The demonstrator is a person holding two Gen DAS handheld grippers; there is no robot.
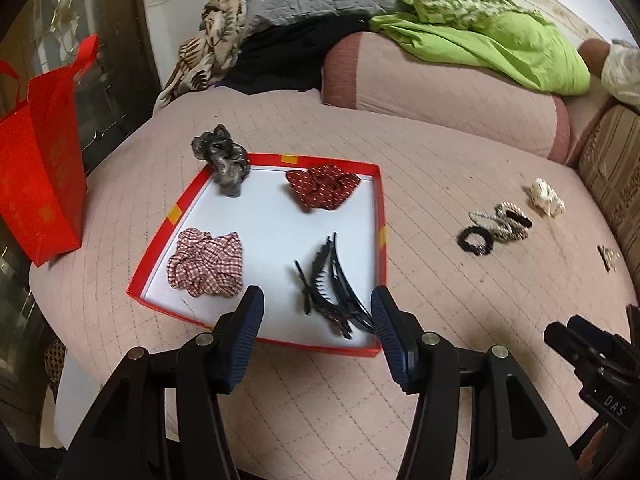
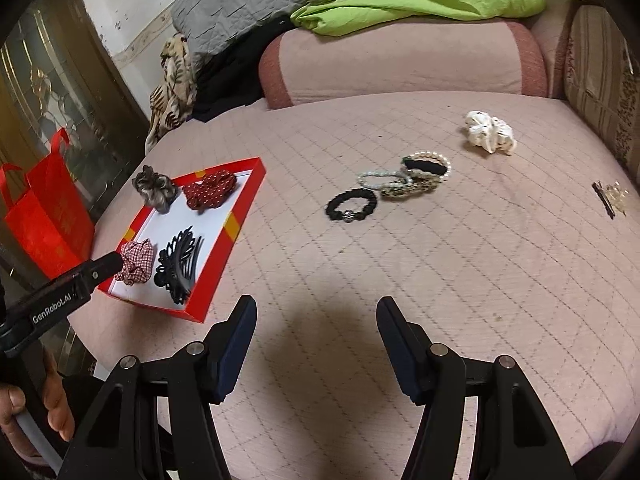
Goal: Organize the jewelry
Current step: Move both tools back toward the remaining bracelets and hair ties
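A red-rimmed white tray (image 1: pixel 378 216) lies on the pink quilted bed. It holds a grey scrunchie (image 1: pixel 224 160), a red dotted scrunchie (image 1: pixel 322 186), a checked scrunchie (image 1: pixel 208 262) and black hair clips (image 1: pixel 334 284). My left gripper (image 1: pixel 318 300) is open and empty, just above the tray's near edge by the clips. My right gripper (image 2: pixel 316 308) is open and empty over bare quilt. Ahead of it lie a black hair tie (image 2: pixel 352 204), beaded bands (image 2: pixel 416 176), a white scrunchie (image 2: pixel 490 132) and a small clip (image 2: pixel 610 196).
A red bag (image 1: pixel 40 168) stands left of the tray at the bed's edge. A pink bolster (image 1: pixel 440 88) with green cloth (image 1: pixel 500 40) lies at the back. Striped cushions (image 2: pixel 604 80) line the right side. The tray also shows in the right wrist view (image 2: pixel 236 224).
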